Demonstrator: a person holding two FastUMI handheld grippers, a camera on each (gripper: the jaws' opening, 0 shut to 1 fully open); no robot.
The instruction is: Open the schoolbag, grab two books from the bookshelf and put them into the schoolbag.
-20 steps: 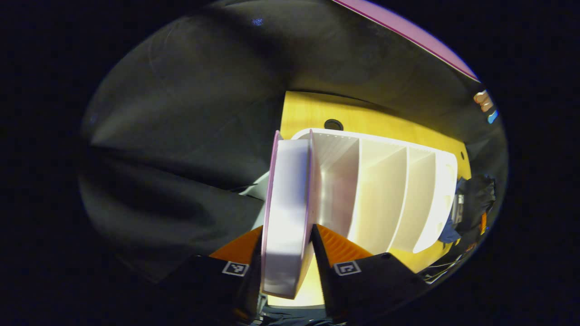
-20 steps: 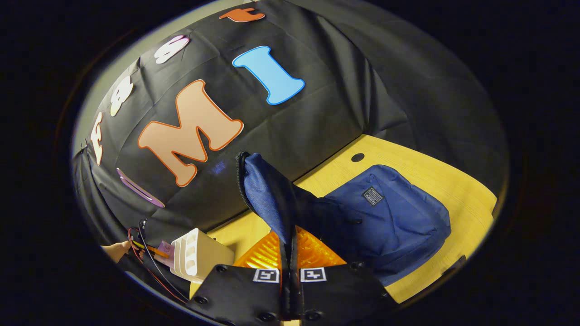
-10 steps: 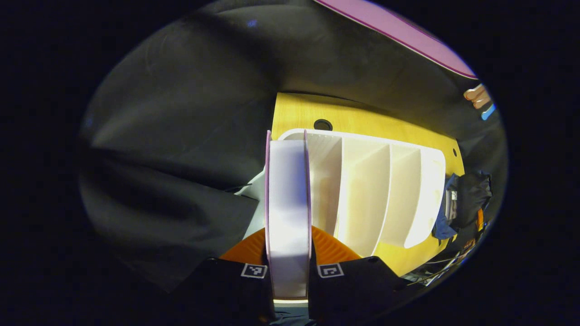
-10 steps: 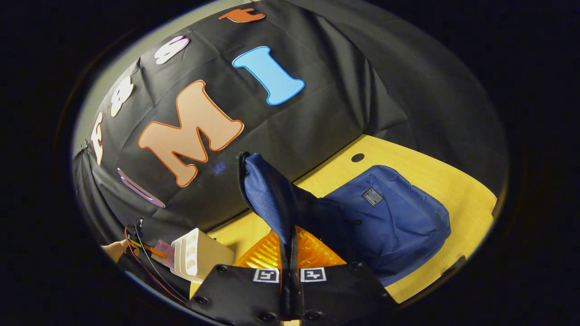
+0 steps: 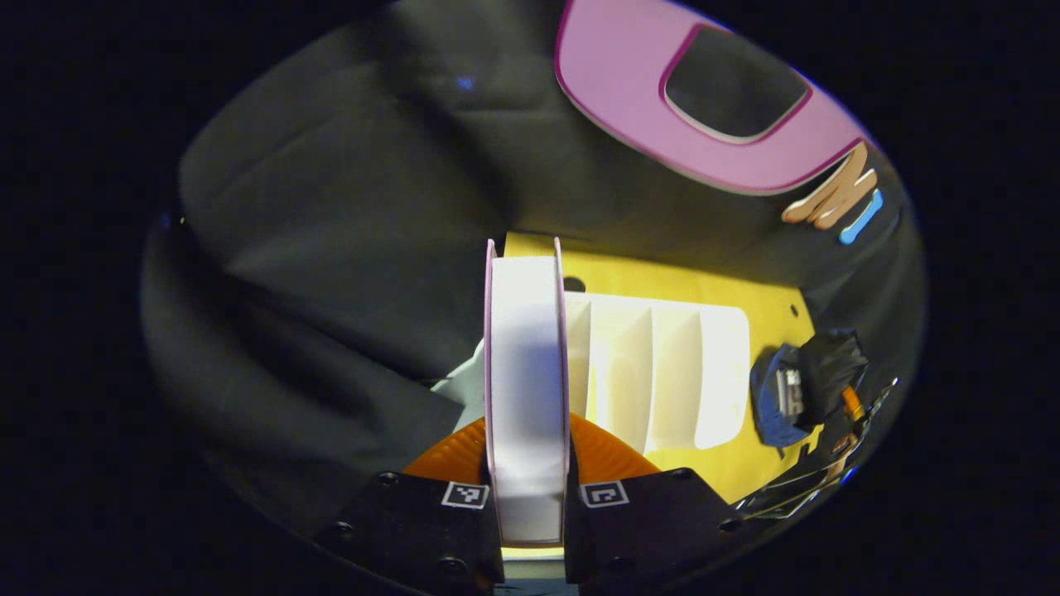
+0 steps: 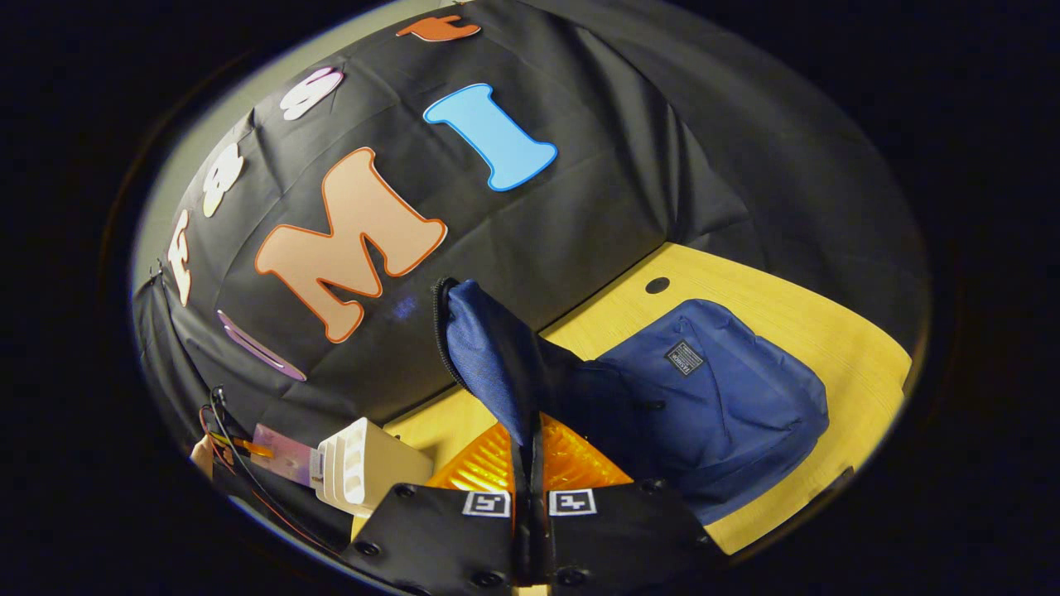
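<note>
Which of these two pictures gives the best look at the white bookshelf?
The left gripper view: the bookshelf stands near, its dividers showing, beside the book held in the left gripper. The right gripper view catches the bookshelf small, at the lower left edge.

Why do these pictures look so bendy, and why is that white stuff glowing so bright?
Both views come through fisheye lenses, so straight edges bow. In the left gripper view the book and the bookshelf are washed out by glare. In the right gripper view the schoolbag is evenly lit, while the table curves.
</note>
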